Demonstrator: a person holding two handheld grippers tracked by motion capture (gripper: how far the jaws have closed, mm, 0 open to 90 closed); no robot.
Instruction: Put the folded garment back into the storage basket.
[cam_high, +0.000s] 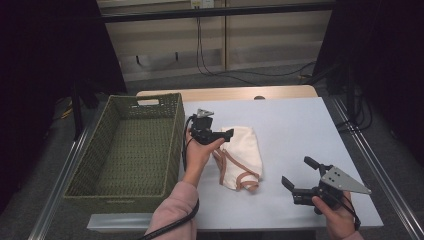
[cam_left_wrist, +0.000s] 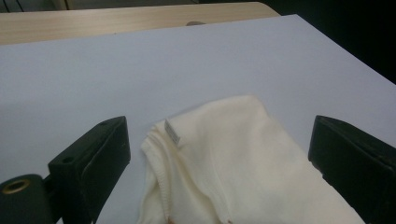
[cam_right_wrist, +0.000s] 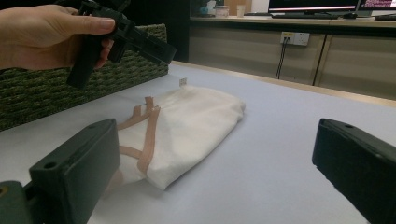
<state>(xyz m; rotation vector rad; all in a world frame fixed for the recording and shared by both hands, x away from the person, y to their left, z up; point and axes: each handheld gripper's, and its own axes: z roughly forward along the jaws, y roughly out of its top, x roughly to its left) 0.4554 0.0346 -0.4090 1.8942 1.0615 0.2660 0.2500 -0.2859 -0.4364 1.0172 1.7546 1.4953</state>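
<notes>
A folded cream garment (cam_high: 243, 150) with pinkish-brown straps lies in the middle of the white table cover (cam_high: 290, 125). My left gripper (cam_high: 222, 134) hovers over the garment's upper left edge, jaws wide open and holding nothing. In the left gripper view, my left gripper (cam_left_wrist: 219, 154) has the cream garment (cam_left_wrist: 243, 172) and its small tag between the two jaws, below them. My right gripper (cam_high: 300, 172) stands open near the front right of the table, apart from the cloth. The right gripper view has my right gripper (cam_right_wrist: 215, 158) facing the garment (cam_right_wrist: 187, 121), with the left gripper (cam_right_wrist: 140, 42) above.
A deep green woven basket (cam_high: 125, 175) stands along the table's left side, close to the garment, and appears as the basket wall (cam_right_wrist: 56, 88) in the right gripper view. Bare white cover lies right of the cloth. Cables (cam_high: 215, 70) run on the floor behind.
</notes>
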